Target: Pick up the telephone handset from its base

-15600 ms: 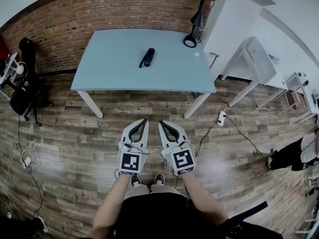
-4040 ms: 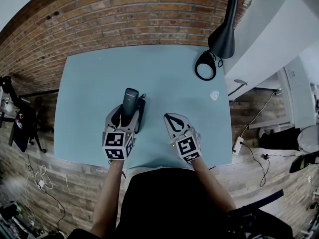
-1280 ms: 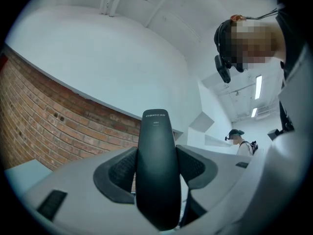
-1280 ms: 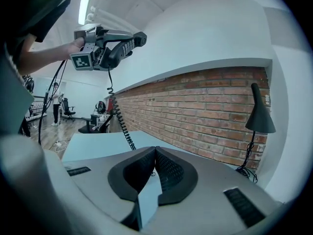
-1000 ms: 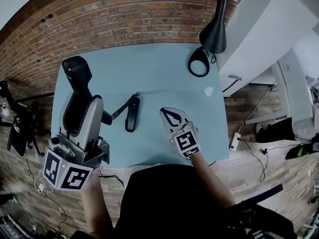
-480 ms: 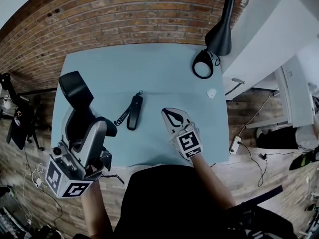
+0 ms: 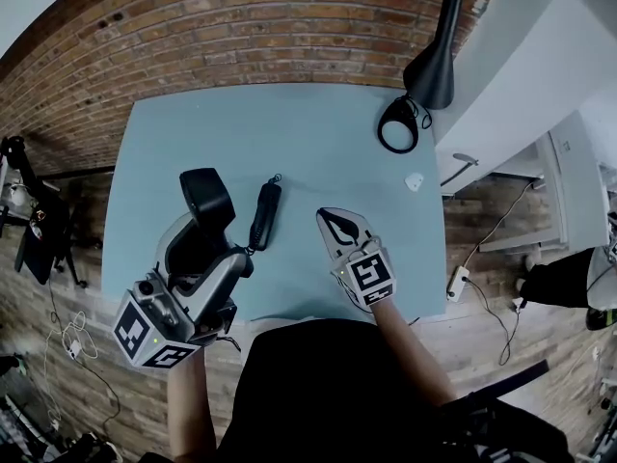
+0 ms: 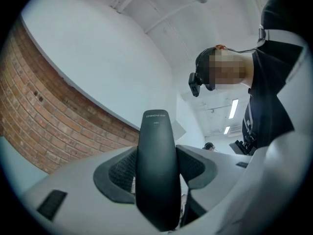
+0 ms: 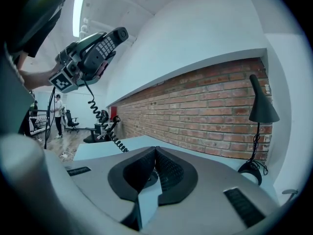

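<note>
Handset (image 7: 209, 201) is off its base (image 7: 265, 215) and up in the air, clamped in my left tool (image 7: 204, 249). In the left tool's view the two ribbed pads press on either side of its dark back (image 8: 156, 170), with the jaws standing wide around the body. My right tool's view catches the keypad side (image 9: 100, 45) high at the left, and the coiled cord (image 9: 91, 105) hangs down from it toward the table (image 7: 318, 133).

Half a second ago I had the handset further out to the left, over the table's left edge. Now it sits closer in, just left of the base, and my left tool has come in and down with it. Four seconds ago that tool was only just around the handset while it lay on the base. At the start I stood well back from the table with both tools empty.

My right tool (image 7: 328, 217) has kept its place over the near right part of the table, its jaws pressed together on nothing. Whether it touches the top I cannot tell.

The base lies flat in the middle of the table. The black lamp (image 7: 429, 61) stands at the far right corner before the brick wall (image 7: 241, 17), and a small white thing (image 7: 415, 181) lies near the right edge.
</note>
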Demonstrator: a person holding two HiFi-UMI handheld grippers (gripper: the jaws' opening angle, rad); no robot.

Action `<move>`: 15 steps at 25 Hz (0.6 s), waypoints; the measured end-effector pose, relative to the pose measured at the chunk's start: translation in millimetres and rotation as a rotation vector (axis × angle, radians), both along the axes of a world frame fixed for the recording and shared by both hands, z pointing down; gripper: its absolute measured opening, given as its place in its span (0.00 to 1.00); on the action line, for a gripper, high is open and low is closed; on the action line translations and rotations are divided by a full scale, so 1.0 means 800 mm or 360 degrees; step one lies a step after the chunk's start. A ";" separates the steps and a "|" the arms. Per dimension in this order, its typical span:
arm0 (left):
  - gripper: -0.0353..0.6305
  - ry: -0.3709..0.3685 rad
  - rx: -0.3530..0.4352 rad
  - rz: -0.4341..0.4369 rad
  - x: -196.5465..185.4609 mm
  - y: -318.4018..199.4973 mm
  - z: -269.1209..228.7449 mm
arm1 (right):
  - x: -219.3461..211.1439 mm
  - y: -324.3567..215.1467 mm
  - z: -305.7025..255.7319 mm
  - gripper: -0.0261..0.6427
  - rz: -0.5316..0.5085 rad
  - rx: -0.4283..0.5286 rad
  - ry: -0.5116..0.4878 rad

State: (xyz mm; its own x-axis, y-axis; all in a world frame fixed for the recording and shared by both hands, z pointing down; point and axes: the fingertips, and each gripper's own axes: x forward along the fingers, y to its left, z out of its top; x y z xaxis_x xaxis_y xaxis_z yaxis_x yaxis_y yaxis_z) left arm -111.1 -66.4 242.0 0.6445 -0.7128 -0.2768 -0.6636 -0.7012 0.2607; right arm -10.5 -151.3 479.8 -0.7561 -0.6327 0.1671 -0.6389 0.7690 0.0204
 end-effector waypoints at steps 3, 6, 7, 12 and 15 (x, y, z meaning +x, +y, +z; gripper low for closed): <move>0.45 -0.0034 -0.0077 0.0006 0.001 -0.005 0.027 | 0.001 -0.001 -0.003 0.04 0.0004 -0.0006 -0.0024; 0.45 -0.0070 -0.0143 0.0034 0.000 -0.007 0.053 | 0.002 -0.002 -0.006 0.04 0.0018 -0.0009 -0.0048; 0.45 -0.0071 -0.0163 0.0047 0.000 -0.008 0.060 | 0.002 -0.002 -0.007 0.04 0.0023 -0.0010 -0.0056; 0.45 -0.0054 -0.0274 0.0076 -0.003 -0.014 0.096 | 0.000 -0.001 -0.009 0.04 0.0024 -0.0016 -0.0068; 0.45 -0.0052 -0.0333 0.0087 -0.003 -0.015 0.117 | -0.001 -0.001 -0.009 0.04 0.0026 -0.0019 -0.0073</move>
State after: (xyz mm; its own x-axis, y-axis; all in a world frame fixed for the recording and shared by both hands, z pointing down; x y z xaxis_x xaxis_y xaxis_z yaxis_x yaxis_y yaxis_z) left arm -113.8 -78.5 335.4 0.6897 -0.7164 -0.1049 -0.6367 -0.6691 0.3833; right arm -11.7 -151.8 472.4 -0.7527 -0.6434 0.1398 -0.6516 0.7583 -0.0184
